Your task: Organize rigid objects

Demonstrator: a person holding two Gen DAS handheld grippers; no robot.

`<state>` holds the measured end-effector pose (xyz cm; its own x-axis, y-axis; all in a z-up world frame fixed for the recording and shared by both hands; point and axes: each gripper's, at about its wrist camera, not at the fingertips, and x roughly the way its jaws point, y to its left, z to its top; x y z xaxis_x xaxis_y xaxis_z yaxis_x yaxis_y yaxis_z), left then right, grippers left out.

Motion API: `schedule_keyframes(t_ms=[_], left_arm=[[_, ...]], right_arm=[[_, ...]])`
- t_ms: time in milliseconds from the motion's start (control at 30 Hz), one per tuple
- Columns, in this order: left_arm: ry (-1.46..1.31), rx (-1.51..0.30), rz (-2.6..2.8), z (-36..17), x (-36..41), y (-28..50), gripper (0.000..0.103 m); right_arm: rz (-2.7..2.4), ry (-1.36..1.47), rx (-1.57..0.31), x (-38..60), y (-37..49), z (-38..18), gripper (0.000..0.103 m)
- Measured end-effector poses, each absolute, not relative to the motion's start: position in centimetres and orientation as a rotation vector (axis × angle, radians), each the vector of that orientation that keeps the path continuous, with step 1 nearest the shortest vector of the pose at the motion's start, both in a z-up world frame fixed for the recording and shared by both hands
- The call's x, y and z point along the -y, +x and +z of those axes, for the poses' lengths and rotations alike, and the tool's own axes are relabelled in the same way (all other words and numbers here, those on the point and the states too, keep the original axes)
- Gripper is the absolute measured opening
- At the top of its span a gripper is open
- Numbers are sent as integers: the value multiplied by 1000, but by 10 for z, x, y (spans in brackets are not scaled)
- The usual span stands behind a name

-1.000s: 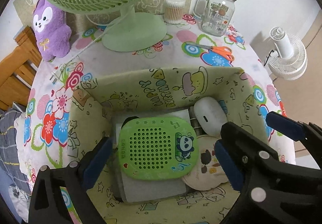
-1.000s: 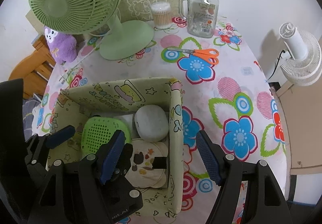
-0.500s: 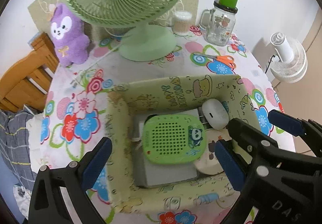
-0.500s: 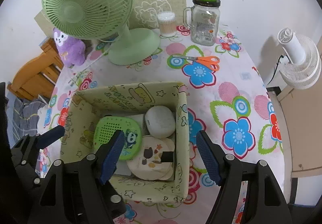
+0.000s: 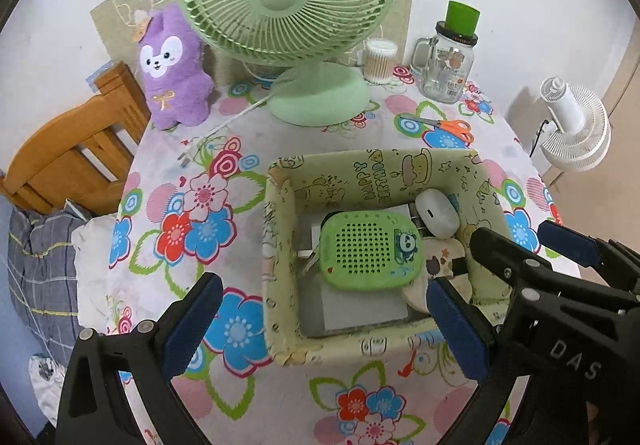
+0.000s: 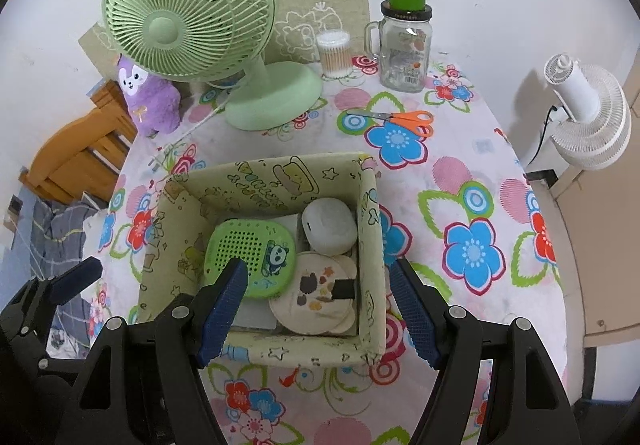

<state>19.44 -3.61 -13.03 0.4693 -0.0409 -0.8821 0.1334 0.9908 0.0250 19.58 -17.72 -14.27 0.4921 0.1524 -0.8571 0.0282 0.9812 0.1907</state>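
Note:
A pale green fabric box [image 5: 276,245] with cartoon print stands on the flowered tablecloth. Inside it lie a green panda-print perforated gadget [image 5: 368,253], a white oval mouse-like object [image 5: 436,215], a round beige disc [image 6: 316,293] and a flat grey-white slab [image 5: 360,311] underneath. My left gripper [image 5: 324,325] hangs open above the box's near wall, with nothing in its blue pads. My right gripper [image 6: 318,309] is also open, above the box's near right corner, holding nothing. Each gripper shows at the edge of the other's view.
Behind the box stand a green desk fan [image 5: 316,101], a purple plush [image 5: 172,73], a cotton-swab tub [image 6: 334,53] and a glass jar [image 6: 404,53] topped by a green cup. Orange scissors [image 6: 408,121] lie nearby. A wooden chair [image 5: 68,149] and a white fan [image 6: 588,117] stand off the table.
Both grippers have risen and drawn back from the box, so it looks smaller and more tablecloth shows. Their jaws kept the same width. The box's contents stayed put.

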Motion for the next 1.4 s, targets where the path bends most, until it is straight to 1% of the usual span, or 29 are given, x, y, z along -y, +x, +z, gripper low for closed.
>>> schedule_keyframes(t_ms=[600, 767, 900, 1067, 1400], left_arm=[[65, -1006, -155, -98, 13, 138, 103], [46, -1003, -181, -89, 7, 122, 103], [51, -978, -196, -78, 8, 108, 103], [54, -936, -158, -61, 8, 96, 103], [30, -878, -114, -23, 11, 78, 103]], right_arm=[[-4, 188, -960, 175, 129, -105, 77], [-29, 178, -914, 173, 107, -92, 84], [-28, 174, -887, 174, 91, -80, 85], [-9, 154, -839, 178, 80, -65, 88], [22, 133, -785, 195, 60, -27, 90]])
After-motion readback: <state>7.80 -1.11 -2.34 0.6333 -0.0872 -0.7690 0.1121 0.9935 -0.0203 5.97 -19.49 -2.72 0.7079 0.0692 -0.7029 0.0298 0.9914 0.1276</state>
